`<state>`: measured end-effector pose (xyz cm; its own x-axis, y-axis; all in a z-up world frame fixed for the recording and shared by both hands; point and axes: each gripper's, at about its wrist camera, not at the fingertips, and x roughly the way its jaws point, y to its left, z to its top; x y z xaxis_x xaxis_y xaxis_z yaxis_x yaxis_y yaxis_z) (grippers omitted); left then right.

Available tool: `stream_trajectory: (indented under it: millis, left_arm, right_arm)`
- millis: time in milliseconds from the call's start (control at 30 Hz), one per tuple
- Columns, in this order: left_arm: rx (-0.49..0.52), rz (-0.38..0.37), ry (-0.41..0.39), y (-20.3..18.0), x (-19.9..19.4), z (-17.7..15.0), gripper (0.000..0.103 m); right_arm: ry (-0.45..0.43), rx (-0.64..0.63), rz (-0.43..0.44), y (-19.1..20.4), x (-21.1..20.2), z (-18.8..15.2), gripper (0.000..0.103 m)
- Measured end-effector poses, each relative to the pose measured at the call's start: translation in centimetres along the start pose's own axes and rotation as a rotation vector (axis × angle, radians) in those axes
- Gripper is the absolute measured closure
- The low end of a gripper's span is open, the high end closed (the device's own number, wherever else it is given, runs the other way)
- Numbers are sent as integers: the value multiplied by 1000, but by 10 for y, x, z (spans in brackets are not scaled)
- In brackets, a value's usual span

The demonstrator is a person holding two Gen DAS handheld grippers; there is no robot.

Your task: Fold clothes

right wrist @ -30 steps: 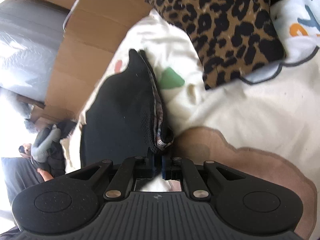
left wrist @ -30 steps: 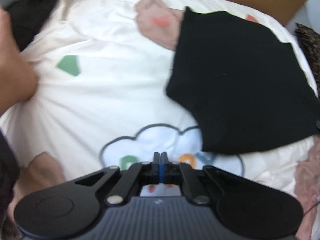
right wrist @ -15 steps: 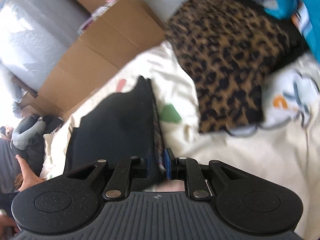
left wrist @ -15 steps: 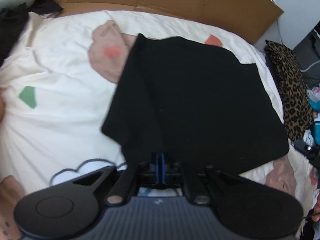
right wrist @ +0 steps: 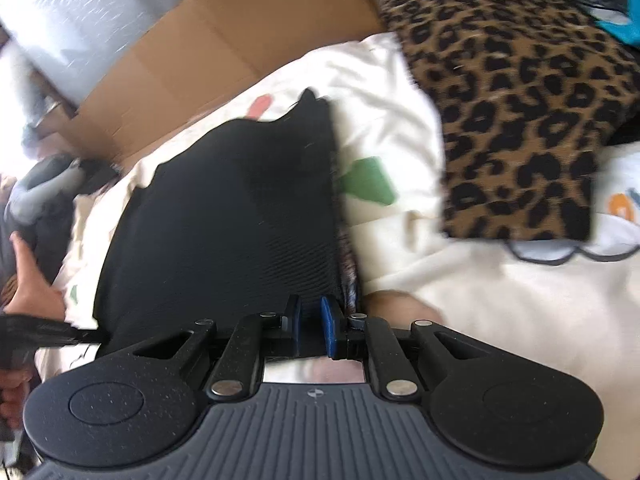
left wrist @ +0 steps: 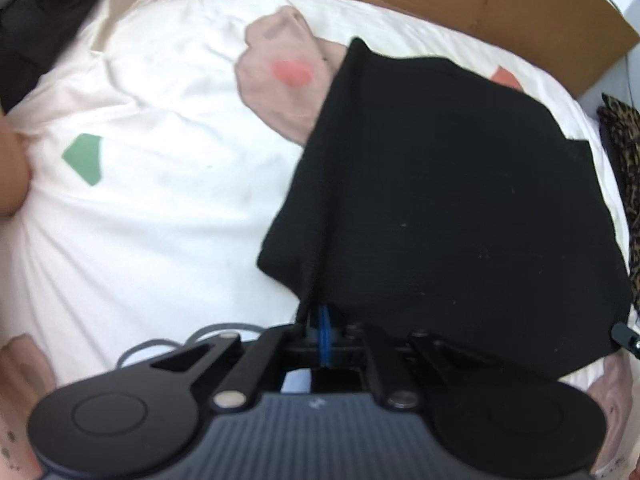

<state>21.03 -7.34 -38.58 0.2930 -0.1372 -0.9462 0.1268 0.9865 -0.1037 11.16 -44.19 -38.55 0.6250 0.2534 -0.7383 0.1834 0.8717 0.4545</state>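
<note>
Black garment (left wrist: 460,200) lies flat on bed sheet (left wrist: 160,240), right of centre in left wrist view, partly covering pink print. Left claw (left wrist: 324,320) clenched on garment's near edge, fabric bunched over blue pads. Right claw (right wrist: 311,326) has just been opening; jaws now slightly apart, garment (right wrist: 224,220) edge between blue pads, pads not visibly pressing on it. Leopard-print cushion (right wrist: 520,100) on bed beside garment. Cardboard (right wrist: 224,48) along far side of bed.
</note>
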Motion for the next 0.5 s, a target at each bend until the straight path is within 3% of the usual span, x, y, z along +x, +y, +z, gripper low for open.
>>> stream_trajectory:
  millis: [233,367,500]
  left_arm:
    - [19,-24,-32,-21,-32,-8,96]
    - [25,-42,-18,-37,-33,-18,93]
    - [37,-67,-20,-52,-27,-22,87]
  right_arm:
    - [-24,-31,-23,4,-16,3,86]
    - [-19,-108,11,20,-17,2,72]
    - [-6,-222,34,44,-13,-4,70]
